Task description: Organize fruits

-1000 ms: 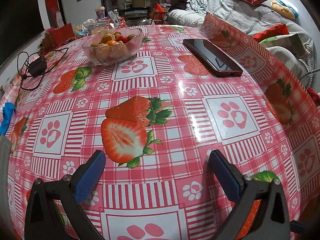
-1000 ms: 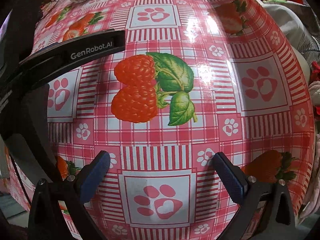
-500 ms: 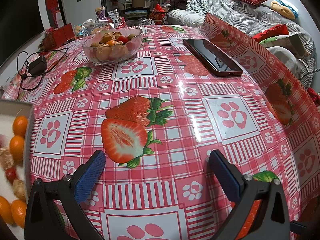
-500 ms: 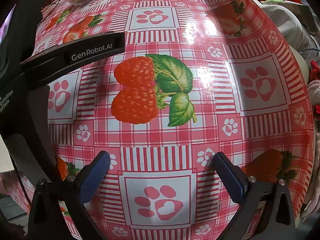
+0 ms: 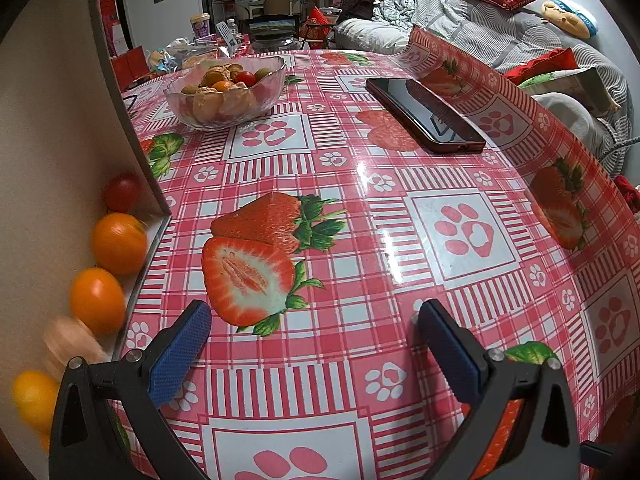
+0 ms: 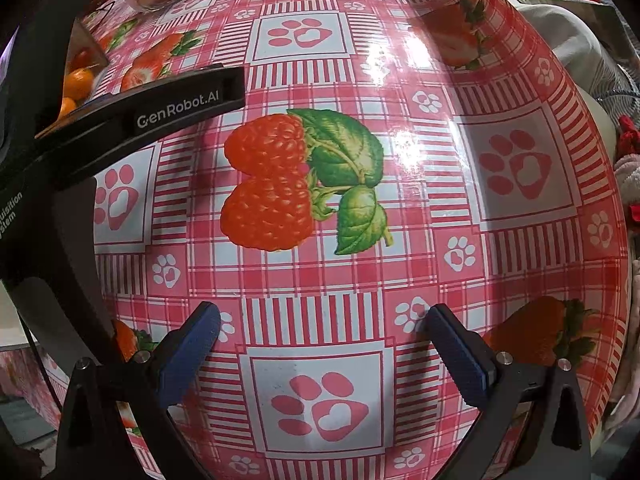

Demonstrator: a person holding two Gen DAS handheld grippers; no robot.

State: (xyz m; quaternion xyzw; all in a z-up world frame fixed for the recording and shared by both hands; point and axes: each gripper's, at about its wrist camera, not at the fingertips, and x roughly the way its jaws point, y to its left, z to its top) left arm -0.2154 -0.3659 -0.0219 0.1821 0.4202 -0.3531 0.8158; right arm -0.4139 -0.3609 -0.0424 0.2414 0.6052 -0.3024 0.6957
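A tilted beige tray [image 5: 48,152] fills the left edge of the left wrist view, with orange fruits [image 5: 119,243], a red tomato [image 5: 122,192] and a blurred pale fruit [image 5: 70,342] rolling along its rim. A glass bowl [image 5: 226,94] of mixed fruits stands at the back left of the table. My left gripper [image 5: 316,344] is open and empty above the tablecloth. My right gripper [image 6: 320,344] is open and empty; the left gripper's body [image 6: 132,116] crosses its view on the left. The tray also shows in the right wrist view [image 6: 82,66].
A dark phone [image 5: 424,114] lies at the back right of the pink strawberry-print tablecloth [image 5: 360,220]. A sofa with cushions [image 5: 500,32] is behind the table's right edge. Clutter and a cup [image 5: 200,26] sit at the far end.
The tray of fruits has come in from the left and tipped up steeply, and its fruits are sliding towards its edge. Both grippers have stayed open and nearly still.
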